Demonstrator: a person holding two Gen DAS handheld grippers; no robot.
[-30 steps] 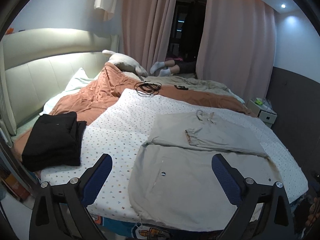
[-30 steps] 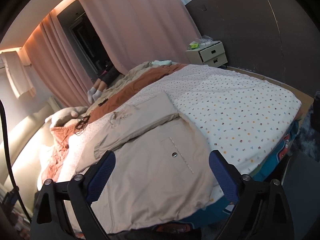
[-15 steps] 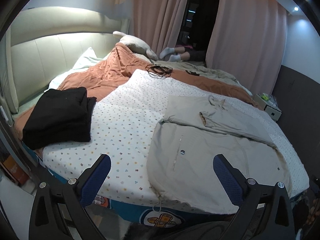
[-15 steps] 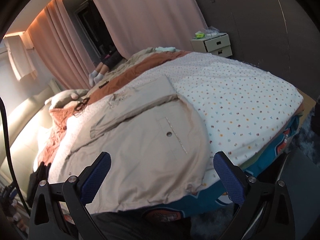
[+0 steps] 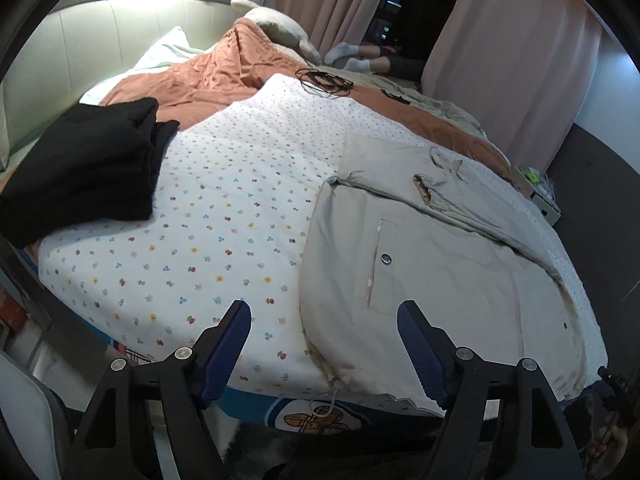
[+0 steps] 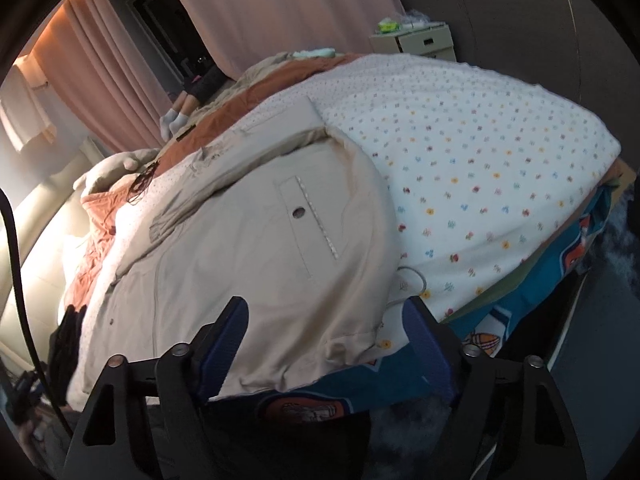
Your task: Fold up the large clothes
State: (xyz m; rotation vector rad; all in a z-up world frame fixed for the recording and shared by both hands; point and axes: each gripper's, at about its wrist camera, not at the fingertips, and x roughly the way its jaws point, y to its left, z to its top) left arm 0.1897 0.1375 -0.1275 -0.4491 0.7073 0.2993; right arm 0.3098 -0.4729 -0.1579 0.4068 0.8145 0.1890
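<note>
A large beige jacket (image 5: 436, 264) lies flat on the dotted white bedspread (image 5: 224, 208), its sleeves folded across the upper part and its hem at the bed's near edge. It also shows in the right wrist view (image 6: 240, 264). My left gripper (image 5: 326, 330) is open and empty, just above the hem's left corner. My right gripper (image 6: 326, 328) is open and empty, just above the hem's right corner, with the jacket's edge between its fingers but not touched.
A folded black garment (image 5: 84, 164) lies at the bed's left. A rust duvet (image 5: 208, 76) and a black cable coil (image 5: 324, 80) lie further back. A person's socked feet (image 5: 352, 56) rest by the curtains. A bedside cabinet (image 6: 416, 38) stands far right.
Both grippers have come down and closer to the jacket's hem at the bed's near edge. Their jaws have narrowed somewhat but stay open. The jacket has not moved.
</note>
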